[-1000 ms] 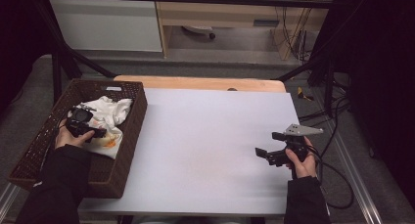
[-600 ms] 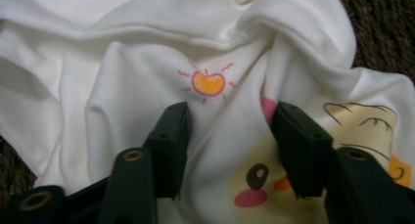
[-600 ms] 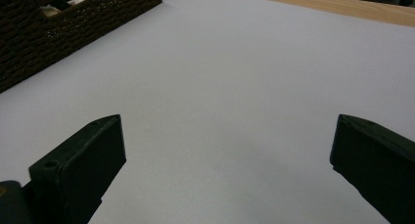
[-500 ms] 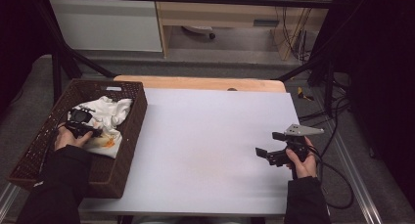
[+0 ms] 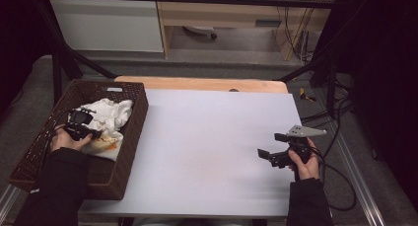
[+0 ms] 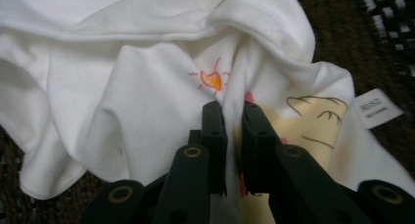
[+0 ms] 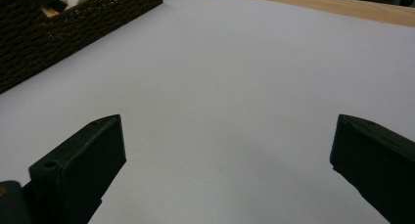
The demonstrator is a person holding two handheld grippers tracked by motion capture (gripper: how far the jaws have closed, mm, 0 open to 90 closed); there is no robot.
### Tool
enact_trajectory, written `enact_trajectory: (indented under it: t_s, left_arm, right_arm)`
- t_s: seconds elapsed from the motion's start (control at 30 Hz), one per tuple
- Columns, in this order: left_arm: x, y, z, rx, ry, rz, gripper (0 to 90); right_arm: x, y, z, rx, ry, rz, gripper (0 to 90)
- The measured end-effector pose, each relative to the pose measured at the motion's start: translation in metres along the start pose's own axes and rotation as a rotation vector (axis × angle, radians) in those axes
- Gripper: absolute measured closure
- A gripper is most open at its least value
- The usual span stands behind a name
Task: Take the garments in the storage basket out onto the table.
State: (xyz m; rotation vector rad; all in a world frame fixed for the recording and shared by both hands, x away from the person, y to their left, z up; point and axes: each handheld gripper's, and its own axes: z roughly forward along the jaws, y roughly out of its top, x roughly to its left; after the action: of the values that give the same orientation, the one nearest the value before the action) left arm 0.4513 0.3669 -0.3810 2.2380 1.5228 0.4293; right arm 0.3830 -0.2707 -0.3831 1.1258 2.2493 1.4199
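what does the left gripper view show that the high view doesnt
Left gripper view alone: the orange sun print and small white fabric label on the crumpled white printed cloth, with the left gripper jaws nearly closed on a fold.

High view alone: the white table top, both forearms, the right gripper held open over the table.

Both: the cloth lying in the dark brown woven basket.

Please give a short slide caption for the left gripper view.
Left gripper pinches a fold of the white printed cloth inside the wicker basket.
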Motion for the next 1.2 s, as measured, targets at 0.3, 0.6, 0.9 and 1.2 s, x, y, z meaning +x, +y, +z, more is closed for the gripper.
enact_trajectory:
  t_s: [0.3,0.6,0.9,1.2]
  left_arm:
    - [-0.015,-0.003,-0.012,-0.062,-0.077,0.047,68.3]
    - [0.009,0.007,-0.007,-0.131,-0.005,-0.067,23.7]
    - [0.012,0.003,0.021,-0.054,0.034,-0.049,15.6]
    - [0.016,-0.001,0.031,-0.016,0.007,-0.082,17.5]
  right_arm:
    - [0.0,0.0,0.001,0.004,0.001,-0.001,0.6]
    - [0.001,0.0,0.002,0.005,0.002,-0.003,0.6]
    - [0.001,0.0,0.002,0.006,0.002,-0.005,0.6]
    - [0.001,0.0,0.002,0.006,0.001,-0.007,0.6]
